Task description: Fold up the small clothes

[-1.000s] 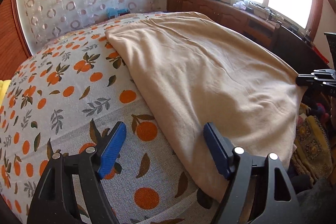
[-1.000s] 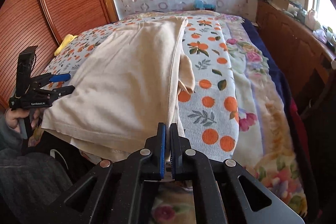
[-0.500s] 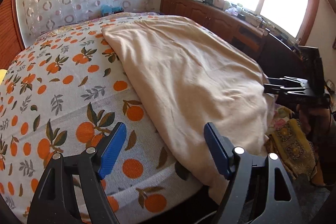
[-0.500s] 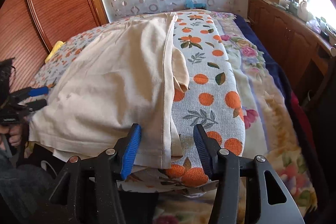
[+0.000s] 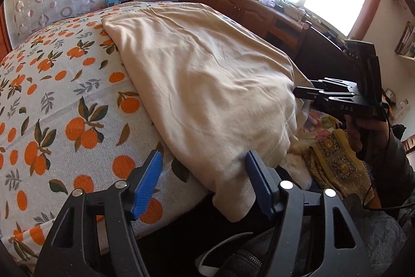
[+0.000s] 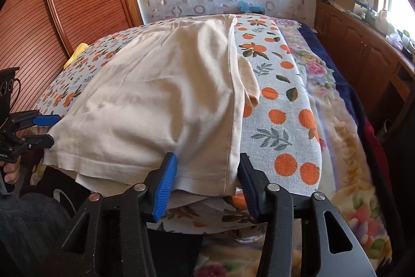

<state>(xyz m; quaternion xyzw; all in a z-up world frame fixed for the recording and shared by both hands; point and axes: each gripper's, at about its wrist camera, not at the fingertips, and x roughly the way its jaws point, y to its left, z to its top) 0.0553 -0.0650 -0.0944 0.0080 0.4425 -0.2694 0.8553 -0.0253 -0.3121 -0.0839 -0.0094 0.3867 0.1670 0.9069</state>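
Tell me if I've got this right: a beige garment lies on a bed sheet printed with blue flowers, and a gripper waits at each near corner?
Not quite. The sheet under the beige garment is printed with oranges and leaves, not blue flowers; the left wrist view shows it clearly. The rest holds: the left gripper and right gripper sit at its near corners.

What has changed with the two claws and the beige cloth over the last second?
The right claw let go of the beige cloth's near hem and now straddles it, closing again. The left claw swung toward the cloth's other near corner and is closing around it, not yet gripping. The cloth stayed spread on the orange-print bedcover.
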